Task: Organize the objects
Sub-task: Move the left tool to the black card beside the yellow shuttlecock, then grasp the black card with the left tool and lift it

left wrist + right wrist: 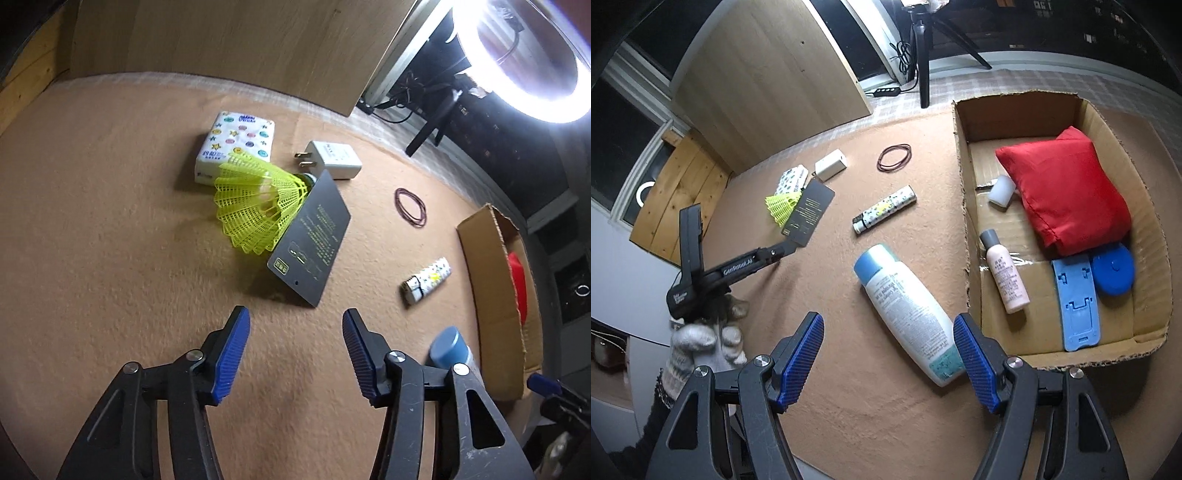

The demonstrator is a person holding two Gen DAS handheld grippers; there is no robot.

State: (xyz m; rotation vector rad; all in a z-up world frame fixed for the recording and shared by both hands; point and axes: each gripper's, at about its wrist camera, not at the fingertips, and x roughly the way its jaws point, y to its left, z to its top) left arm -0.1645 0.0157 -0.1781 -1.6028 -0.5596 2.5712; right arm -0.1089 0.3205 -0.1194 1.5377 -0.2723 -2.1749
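Note:
My left gripper [295,325] is open and empty, just short of a dark card [312,236] that leans on a yellow shuttlecock [255,206]. A tissue pack [236,146], a white charger [334,158], rubber bands [410,206] and a patterned lighter [426,280] lie beyond. My right gripper [888,332] is open and empty, its jaws either side of the lower end of a white bottle with a blue cap [908,312] lying on the mat. The cardboard box [964,206] at right holds a red cushion [1067,192], a small pink bottle [1006,275], a blue phone stand [1078,299] and a blue round lid [1113,273].
A tan mat [868,406] covers the table. A wooden panel [768,70] stands at the back. A ring light [532,62] and a tripod [923,55] stand behind the table. The left gripper's body [713,273] and a gloved hand [701,343] show in the right wrist view.

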